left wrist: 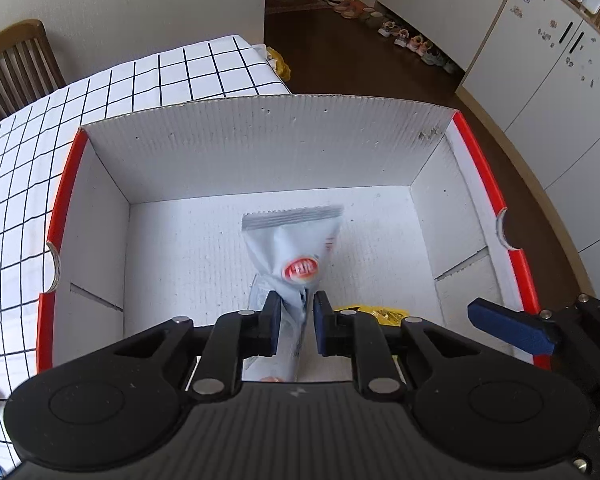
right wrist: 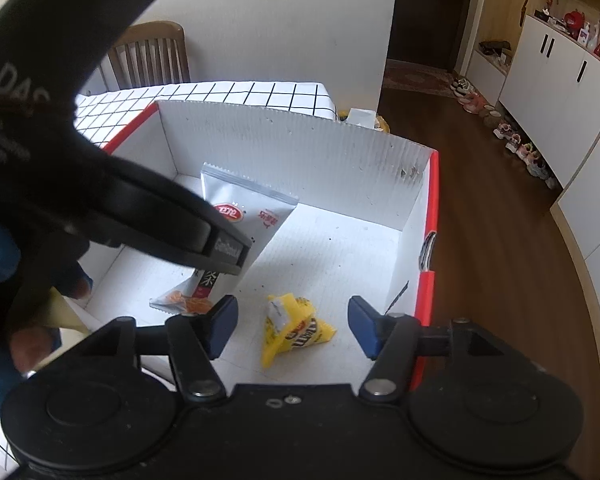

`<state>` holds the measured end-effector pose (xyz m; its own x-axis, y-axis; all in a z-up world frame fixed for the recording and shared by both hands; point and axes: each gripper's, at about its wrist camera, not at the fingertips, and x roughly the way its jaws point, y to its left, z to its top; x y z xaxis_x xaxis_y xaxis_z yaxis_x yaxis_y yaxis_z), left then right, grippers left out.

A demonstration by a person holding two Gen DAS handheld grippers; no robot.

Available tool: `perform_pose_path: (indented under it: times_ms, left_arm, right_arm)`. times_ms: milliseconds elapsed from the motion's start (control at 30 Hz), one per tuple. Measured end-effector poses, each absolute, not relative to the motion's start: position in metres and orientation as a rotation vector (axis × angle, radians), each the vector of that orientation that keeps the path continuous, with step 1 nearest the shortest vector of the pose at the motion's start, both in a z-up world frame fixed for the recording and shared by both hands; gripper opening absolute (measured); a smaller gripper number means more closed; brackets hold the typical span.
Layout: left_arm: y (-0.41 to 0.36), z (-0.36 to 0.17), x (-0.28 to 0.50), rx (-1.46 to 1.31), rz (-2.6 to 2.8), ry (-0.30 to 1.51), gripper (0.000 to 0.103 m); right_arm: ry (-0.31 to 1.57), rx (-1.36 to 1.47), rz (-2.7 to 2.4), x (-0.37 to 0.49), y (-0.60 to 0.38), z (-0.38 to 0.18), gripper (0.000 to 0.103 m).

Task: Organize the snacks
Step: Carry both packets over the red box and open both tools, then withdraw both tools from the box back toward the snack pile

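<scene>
Left gripper [left wrist: 296,312] pinches a silver packet [left wrist: 296,240] inside the box [left wrist: 260,136]; right gripper [right wrist: 292,326] gapes above a yellow packet [right wrist: 292,332].

soft, even daylight fills both views, the white box [left wrist: 260,140] floor nearly washed out, the silver packet [left wrist: 292,248] slightly motion-blurred, straight edges bowing strongly toward the fisheye rims.

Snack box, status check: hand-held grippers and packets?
Left hand-held gripper shut on silver packet inside box. Right hand-held gripper open above yellow packet. Nothing blocking.
</scene>
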<state>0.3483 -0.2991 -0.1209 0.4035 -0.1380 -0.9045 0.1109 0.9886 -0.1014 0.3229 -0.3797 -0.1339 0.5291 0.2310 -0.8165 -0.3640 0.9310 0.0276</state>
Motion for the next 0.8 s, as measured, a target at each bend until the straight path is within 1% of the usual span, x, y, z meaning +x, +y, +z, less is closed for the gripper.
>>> perform_pose_path:
  times_ms: [33, 133, 433, 667, 733, 800]
  left_arm:
    - [-0.297, -0.119, 0.347, -0.034, -0.16, 1.142, 0.017]
    - [-0.293, -0.114, 0.344, -0.043, -0.158, 1.132, 0.025]
    - [-0.278, -0.084, 0.321, -0.08, -0.171, 1.062, 0.026]
    - [-0.26, -0.055, 0.291, -0.104, -0.18, 0.975, 0.026]
    - [-0.253, -0.047, 0.28, -0.105, -0.175, 0.948, 0.026]
    - [-0.246, -0.04, 0.271, -0.114, -0.169, 0.928, 0.026]
  right_arm:
    - [0.948, -0.152, 0.357, 0.322, -0.38, -0.133, 0.061]
    - [0.945, -0.151, 0.362, 0.319, -0.381, -0.131, 0.062]
    - [0.91, -0.133, 0.355, 0.308, -0.385, -0.117, 0.063]
    - [0.865, -0.113, 0.375, 0.293, -0.39, -0.098, 0.064]
    - [0.852, -0.1, 0.393, 0.289, -0.391, -0.091, 0.071]
    - [0.842, -0.087, 0.412, 0.284, -0.391, -0.085, 0.072]
